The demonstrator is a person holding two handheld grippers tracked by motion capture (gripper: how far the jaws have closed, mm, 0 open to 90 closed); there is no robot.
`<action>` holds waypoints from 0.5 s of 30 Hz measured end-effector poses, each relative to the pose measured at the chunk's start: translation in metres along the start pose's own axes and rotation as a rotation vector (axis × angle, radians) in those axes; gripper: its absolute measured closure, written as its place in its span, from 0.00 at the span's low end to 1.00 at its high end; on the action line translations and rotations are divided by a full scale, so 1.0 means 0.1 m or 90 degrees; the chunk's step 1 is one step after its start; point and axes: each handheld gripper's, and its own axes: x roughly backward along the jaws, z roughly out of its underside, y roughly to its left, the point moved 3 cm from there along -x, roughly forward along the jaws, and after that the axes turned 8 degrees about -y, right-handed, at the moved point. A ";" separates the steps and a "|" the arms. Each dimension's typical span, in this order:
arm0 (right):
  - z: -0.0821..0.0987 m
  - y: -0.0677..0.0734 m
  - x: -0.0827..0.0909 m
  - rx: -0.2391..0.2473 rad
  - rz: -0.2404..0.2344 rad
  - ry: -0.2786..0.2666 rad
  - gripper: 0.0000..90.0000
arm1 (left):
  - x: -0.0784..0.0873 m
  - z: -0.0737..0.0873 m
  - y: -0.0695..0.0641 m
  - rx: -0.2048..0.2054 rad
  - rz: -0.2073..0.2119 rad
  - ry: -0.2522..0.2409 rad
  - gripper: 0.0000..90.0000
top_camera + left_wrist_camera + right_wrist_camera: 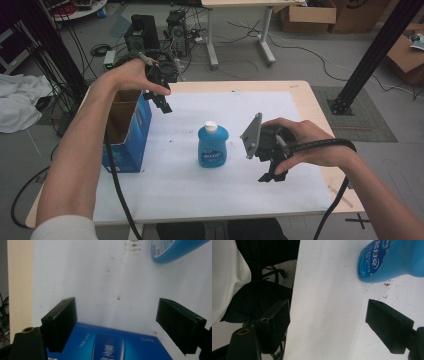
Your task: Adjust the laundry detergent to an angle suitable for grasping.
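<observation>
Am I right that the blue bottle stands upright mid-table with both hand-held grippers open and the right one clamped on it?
Not quite. The right hand-held gripper is not clamped on the blue bottle. The right gripper view shows its jaws open over the white mat, the bottle off to one side. The rest holds: the bottle stands upright mid-table in the high view, and the left hand-held gripper is open too.

Blue bottle (392, 260) — white Chinese characters on its label, blue box (110, 345) — small print, unreadable
</observation>
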 end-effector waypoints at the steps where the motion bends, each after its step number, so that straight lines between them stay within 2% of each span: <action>1: 0.00 0.00 0.00 0.000 0.000 0.000 0.22 | 0.02 0.00 0.03 0.004 -0.003 -0.001 0.20; 4: 0.01 -0.01 0.00 -0.002 0.002 0.002 0.22 | 0.09 -0.01 0.09 0.005 -0.006 -0.004 0.20; 7: 0.02 0.00 0.01 -0.006 0.003 0.005 0.22 | 0.15 -0.02 0.14 -0.008 -0.019 0.003 0.20; 10: 0.03 0.00 0.02 -0.006 0.004 0.005 0.22 | 0.19 -0.02 0.17 -0.019 -0.031 0.022 0.20; 13: 0.02 0.01 0.02 -0.005 0.005 0.006 0.22 | 0.23 -0.04 0.19 -0.024 -0.046 0.018 0.20; 15: 0.02 0.02 0.03 -0.004 0.005 0.005 0.22 | 0.26 -0.06 0.19 -0.025 -0.047 0.023 0.20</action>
